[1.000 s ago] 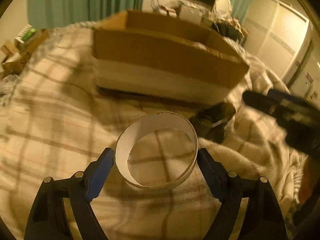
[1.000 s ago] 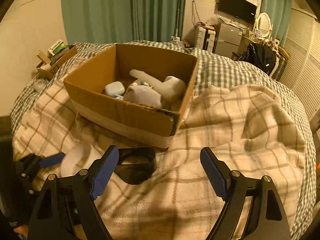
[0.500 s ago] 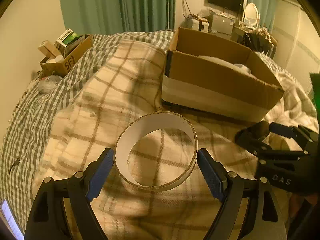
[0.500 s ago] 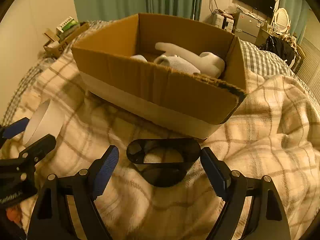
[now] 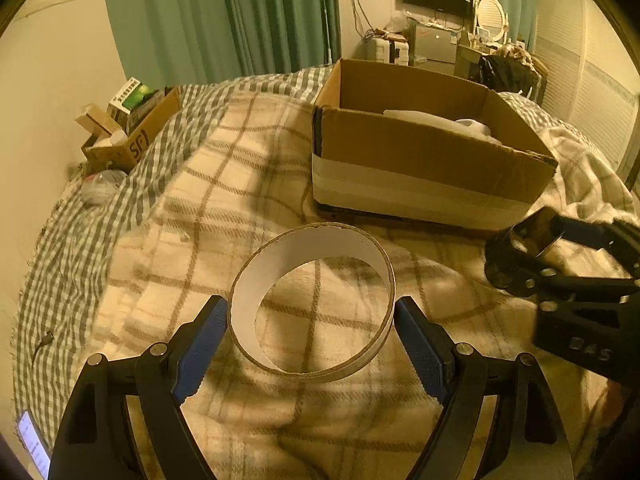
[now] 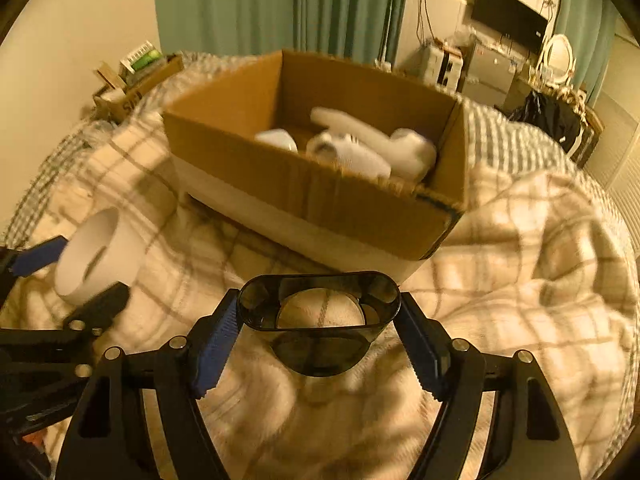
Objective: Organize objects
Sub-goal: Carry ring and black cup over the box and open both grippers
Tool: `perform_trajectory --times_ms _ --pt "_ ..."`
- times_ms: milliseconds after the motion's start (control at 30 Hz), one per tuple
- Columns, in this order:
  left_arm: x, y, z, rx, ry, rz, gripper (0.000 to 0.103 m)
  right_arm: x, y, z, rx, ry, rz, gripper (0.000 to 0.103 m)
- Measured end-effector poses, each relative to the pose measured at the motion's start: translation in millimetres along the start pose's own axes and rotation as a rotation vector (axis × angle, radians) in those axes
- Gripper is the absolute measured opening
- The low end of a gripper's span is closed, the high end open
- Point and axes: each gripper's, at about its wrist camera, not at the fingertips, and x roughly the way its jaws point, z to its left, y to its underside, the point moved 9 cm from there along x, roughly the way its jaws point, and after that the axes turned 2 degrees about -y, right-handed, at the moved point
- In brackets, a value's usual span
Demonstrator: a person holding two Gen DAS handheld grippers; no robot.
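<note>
Left gripper (image 5: 312, 344) is clamped on the white cardboard ring (image 5: 312, 300), blue pads touching the ring's outer wall at 9 and 3 o'clock, ring's open bore facing the camera, plaid blanket (image 5: 208, 216) visible through it. Right gripper (image 6: 320, 344) has just been closing its jaws with the dark translucent oval cup (image 6: 320, 316) between them; pads now touch the cup's narrow ends at 9 and 3 o'clock, so it reads as gripped. Open cardboard box (image 6: 320, 196) sits on the blanket at 12 o'clock from the right gripper, near the cup, with several white items (image 6: 360, 148) inside; exact identity can't be told. In the left wrist view the same box is at 1 o'clock and the right gripper with the cup at 3 o'clock. In the right wrist view the left gripper and ring are at 9 o'clock, well apart from the cup. A smaller box of clutter (image 5: 128, 132) sits at 10 o'clock by the wall, green curtains (image 5: 224, 16) behind
</note>
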Motion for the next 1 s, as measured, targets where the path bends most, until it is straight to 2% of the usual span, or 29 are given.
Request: perform_trajectory --times_ms 133,300,467,600,733,867,1000 --pt "-20.3 -5.9 -2.5 0.015 0.000 -0.027 0.086 -32.6 -8.0 3.5 -0.002 -0.018 -0.045 0.075" --pt "-53.1 -27.3 -7.7 0.026 0.022 -0.081 0.086 -85.4 -38.0 2.4 0.004 -0.032 -0.150 0.075" --pt "-76.5 -70.2 -15.9 0.054 0.043 -0.143 0.086 -131.7 -78.3 -5.7 -0.009 -0.016 -0.262 0.075" --pt "-88.5 -113.1 -27.0 0.096 0.066 -0.182 0.086 -152.8 -118.6 -21.5 -0.010 0.010 -0.338 0.075" --pt "-90.2 -155.4 -35.7 0.129 0.070 -0.205 0.086 -160.2 -159.4 -38.8 -0.007 0.020 -0.387 0.075" --pt "-74.9 -190.2 -47.1 0.159 0.054 -0.221 0.086 -146.5 -190.0 -51.7 0.001 0.001 -0.393 0.075" --pt "-39.7 -209.7 -57.4 0.154 0.073 -0.174 0.086 -114.2 -206.6 -60.3 0.014 -0.027 -0.364 0.075"
